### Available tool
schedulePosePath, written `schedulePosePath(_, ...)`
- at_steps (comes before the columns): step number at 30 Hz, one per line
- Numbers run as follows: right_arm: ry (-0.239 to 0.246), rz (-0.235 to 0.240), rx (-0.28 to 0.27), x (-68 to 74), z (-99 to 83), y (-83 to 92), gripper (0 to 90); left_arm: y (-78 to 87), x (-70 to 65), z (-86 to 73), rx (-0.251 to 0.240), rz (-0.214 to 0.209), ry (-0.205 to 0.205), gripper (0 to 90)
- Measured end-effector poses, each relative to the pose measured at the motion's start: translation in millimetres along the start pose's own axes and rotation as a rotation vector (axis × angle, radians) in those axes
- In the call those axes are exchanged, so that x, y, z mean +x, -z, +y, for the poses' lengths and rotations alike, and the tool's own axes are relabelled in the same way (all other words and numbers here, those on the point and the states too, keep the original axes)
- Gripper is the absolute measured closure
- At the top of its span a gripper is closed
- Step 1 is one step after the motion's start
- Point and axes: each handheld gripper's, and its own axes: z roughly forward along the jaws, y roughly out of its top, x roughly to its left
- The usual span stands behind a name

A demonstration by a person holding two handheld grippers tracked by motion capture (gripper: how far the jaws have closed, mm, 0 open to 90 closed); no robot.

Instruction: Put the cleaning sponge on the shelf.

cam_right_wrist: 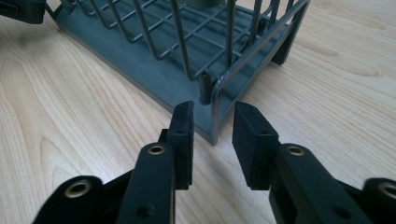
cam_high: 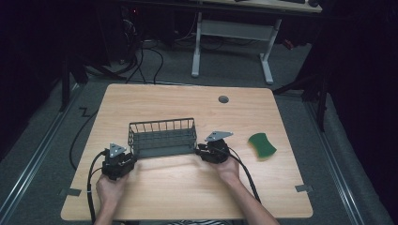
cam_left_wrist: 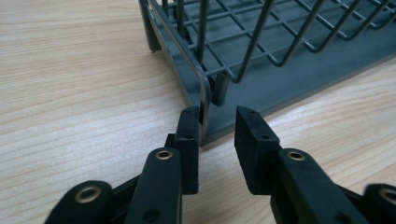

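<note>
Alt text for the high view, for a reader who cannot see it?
A person's two hands each bring a tool to a near corner of a grey wire basket on a wooden table: left tool, right tool. A green sponge lies to the right.

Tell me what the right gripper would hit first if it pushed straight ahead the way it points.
Most likely the wire basket: the right gripper points at its near corner post, which stands between the open jaws, apparently not yet gripped. Depth there is hard to judge.
</note>
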Motion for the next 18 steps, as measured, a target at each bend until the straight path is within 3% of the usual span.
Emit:
schedulePosePath(11,0.007,-0.012,0.022,1.0,3.1,-3.6,85.5,0.5,3.8,0.2,0.009,0.004,0.021,85.7)
schedulePosePath(18,0.011,-0.027,0.015,-2.4,2.1,0.7,86.1,-1.2,-1.1,7.2,0.025,-0.009,-0.011,86.4)
